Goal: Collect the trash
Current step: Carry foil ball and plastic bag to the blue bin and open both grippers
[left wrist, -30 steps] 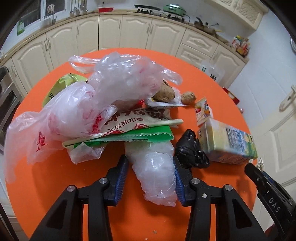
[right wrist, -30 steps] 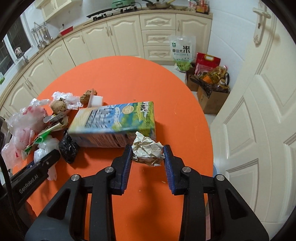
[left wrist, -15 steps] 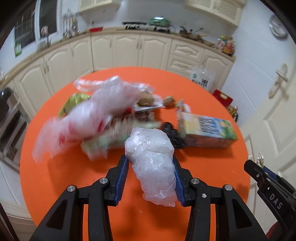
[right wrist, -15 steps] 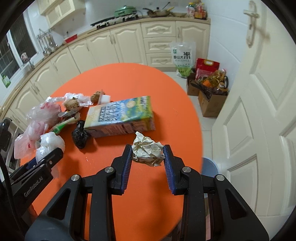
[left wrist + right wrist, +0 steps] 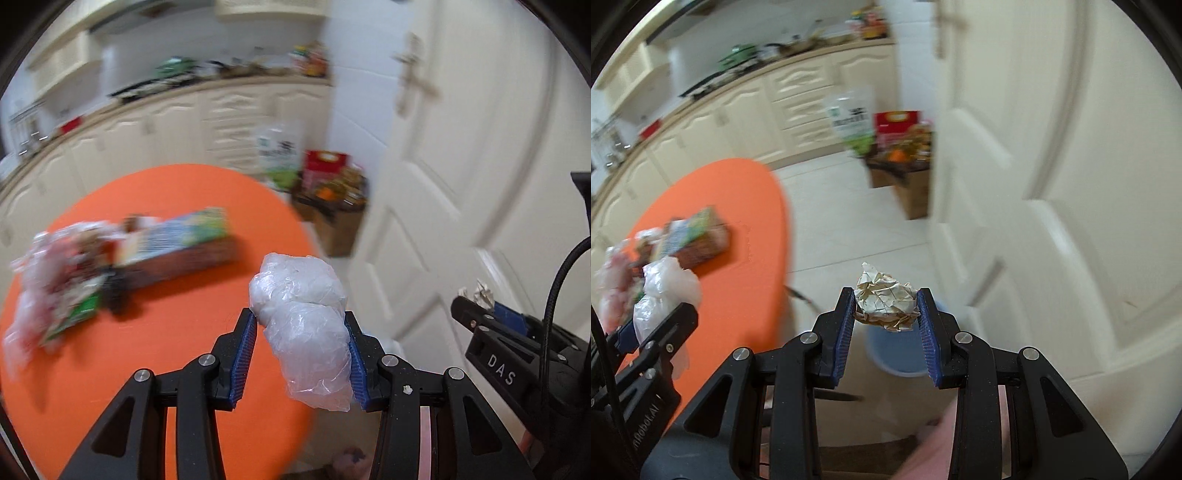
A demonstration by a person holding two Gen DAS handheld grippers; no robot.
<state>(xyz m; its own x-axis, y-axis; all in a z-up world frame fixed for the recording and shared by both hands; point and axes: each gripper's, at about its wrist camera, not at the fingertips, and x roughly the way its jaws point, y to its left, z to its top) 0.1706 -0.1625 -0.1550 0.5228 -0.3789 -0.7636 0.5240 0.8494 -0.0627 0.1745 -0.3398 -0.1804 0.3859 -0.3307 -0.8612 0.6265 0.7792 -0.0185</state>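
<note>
My left gripper (image 5: 300, 321) is shut on a crumpled clear plastic bag (image 5: 304, 314), held at the right edge of the orange round table (image 5: 155, 332). The same bag (image 5: 665, 291) shows at the left of the right wrist view. My right gripper (image 5: 886, 302) is shut on a crumpled ball of paper (image 5: 886, 301), out past the table edge and above a blue bin (image 5: 897, 350) on the pale floor. On the table lie a milk carton (image 5: 177, 236) and a blurred heap of plastic bags and wrappers (image 5: 55, 273).
A cream panelled door (image 5: 1052, 184) stands close on the right. Cardboard boxes and grocery bags (image 5: 901, 155) sit on the floor beside it. Cream kitchen cabinets (image 5: 166, 122) run along the back wall. Pale floor tiles (image 5: 849, 221) lie between the table and the door.
Both grippers swung right, away from the heap, each still carrying its load. The left reached the table's right edge; the right passed over the floor, and the blue bin came into view.
</note>
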